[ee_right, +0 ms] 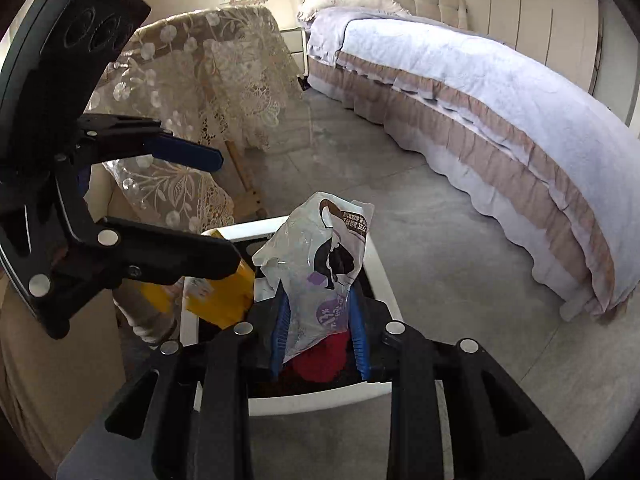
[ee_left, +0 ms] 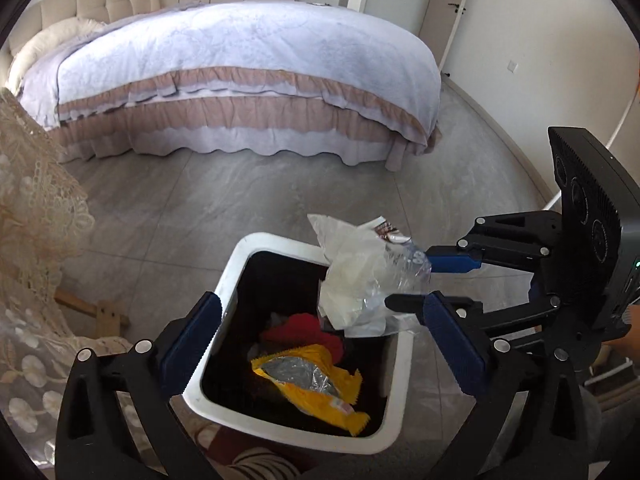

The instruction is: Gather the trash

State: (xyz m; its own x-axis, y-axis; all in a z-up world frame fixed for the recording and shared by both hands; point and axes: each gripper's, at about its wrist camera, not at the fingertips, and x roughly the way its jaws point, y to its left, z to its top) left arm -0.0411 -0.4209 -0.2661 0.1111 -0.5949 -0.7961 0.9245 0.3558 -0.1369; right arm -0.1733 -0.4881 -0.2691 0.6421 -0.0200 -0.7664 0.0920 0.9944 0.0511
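White bin (ee_left: 224, 280), black inside; yellow wrapper (ee_left: 316, 384); red item (ee_left: 304, 330), maybe cloth; blue-padded tongs (ee_right: 320, 320).

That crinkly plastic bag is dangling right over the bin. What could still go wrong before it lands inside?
The plastic wrapper, pinched by the right gripper, hangs near the white bin's far rim rather than over its middle, so on release it might catch the rim or slide out onto the floor.

It is light and crumpled, so it could cling to the blue pads instead of dropping.

The left gripper, open, hovers over the bin close by; the two grippers could bump.
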